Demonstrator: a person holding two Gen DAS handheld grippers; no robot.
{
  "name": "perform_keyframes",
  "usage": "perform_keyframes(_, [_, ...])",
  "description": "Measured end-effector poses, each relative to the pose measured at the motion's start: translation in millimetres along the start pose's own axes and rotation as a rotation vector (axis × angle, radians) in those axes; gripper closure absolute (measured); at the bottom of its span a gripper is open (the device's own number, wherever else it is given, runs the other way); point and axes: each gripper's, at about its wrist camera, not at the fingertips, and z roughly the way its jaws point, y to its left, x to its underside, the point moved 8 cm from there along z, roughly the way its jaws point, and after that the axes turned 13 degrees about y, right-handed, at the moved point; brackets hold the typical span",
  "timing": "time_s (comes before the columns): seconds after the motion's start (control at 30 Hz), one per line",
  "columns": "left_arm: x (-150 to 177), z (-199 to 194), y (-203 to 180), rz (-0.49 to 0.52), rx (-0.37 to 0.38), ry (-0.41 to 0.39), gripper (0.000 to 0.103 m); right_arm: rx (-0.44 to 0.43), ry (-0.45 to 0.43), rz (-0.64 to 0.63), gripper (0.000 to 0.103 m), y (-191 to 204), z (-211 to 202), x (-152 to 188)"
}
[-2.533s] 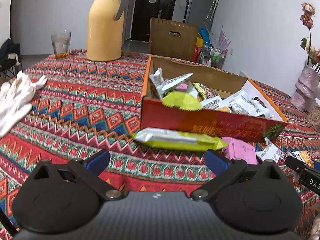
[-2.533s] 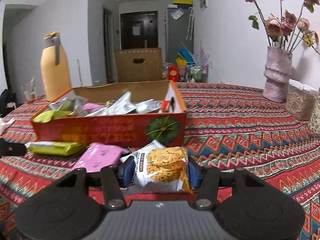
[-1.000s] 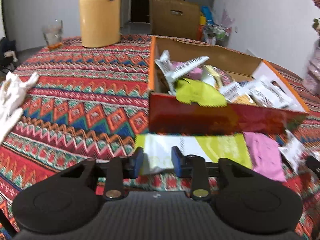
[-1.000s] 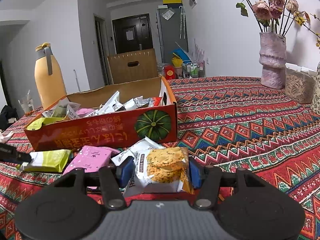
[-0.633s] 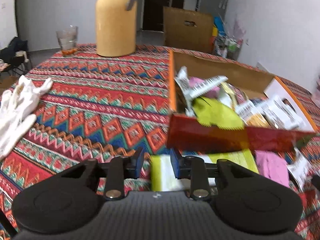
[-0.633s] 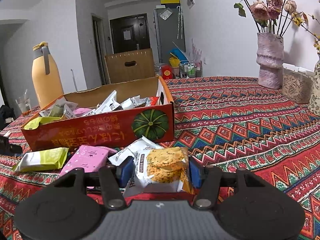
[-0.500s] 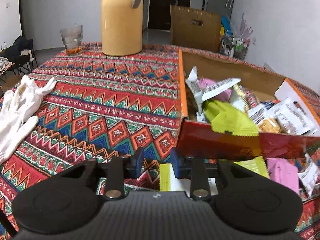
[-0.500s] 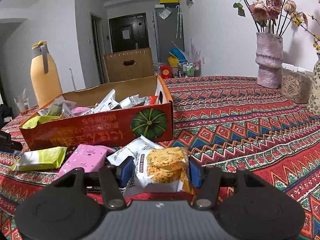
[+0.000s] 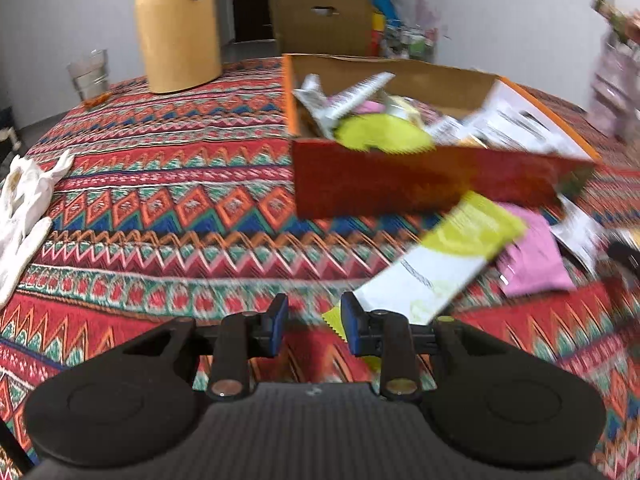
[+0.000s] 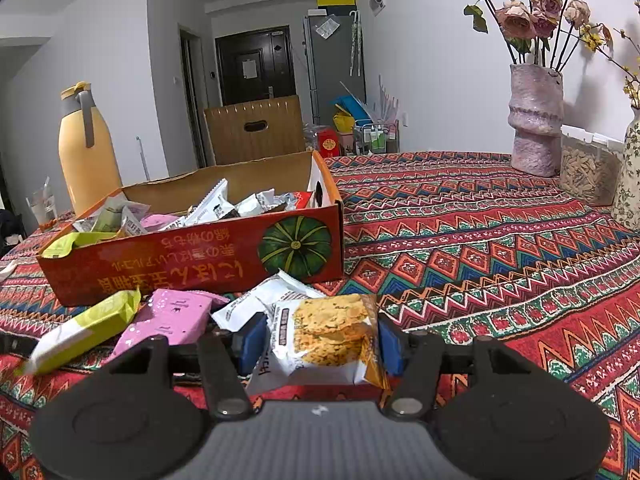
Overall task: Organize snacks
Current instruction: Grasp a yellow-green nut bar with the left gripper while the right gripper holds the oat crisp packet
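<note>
Left gripper [image 9: 311, 322] shut — yellow-green packet [image 9: 444, 262] off beside its right finger, unheld.

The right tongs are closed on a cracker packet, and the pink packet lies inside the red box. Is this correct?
Not entirely. The pink packet lies on the tablecloth in front of the red box, not inside it; the right wrist view shows this. The right tongs do hold the cracker packet.

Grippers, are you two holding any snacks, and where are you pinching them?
Left gripper pinches the yellow-green packet by its near end. Right gripper squeezes the cracker packet across its sides.
</note>
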Motion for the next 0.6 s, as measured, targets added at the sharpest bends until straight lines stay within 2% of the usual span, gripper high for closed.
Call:
perform_keyframes(0.1, [5,-8,-5,0.019,0.010,-0.017,0.072,-0.001,-0.001,0.000,0.046,0,0,0])
perform_keyframes(0.17, [-1,-13,-5,0.007,0.022,-0.042,0.067,-0.003,-0.004,0.002,0.046,0,-1,0])
perform_keyframes(0.27, [-15,-17,-10,0.000,0.044,-0.077,0.049,-0.005,-0.007,0.005,0.046,-1,-3,0])
perform_keyframes(0.33, [-22,-17,-18,0.011,0.073,-0.087,0.031,-0.006,-0.008,0.007,0.046,-1,-4,1])
perform_keyframes(0.4, [-28,-13,-31,0.033,0.100,-0.087,0.021,-0.006,-0.007,0.008,0.046,-1,-4,1])
perform_keyframes(0.43, [-30,-10,-37,0.046,0.109,-0.082,0.018,-0.006,-0.007,0.007,0.046,-1,-4,1])
perform_keyframes(0.6, [-31,11,-57,0.087,0.115,-0.042,0.020,-0.007,-0.007,0.007,0.046,-1,-4,1])
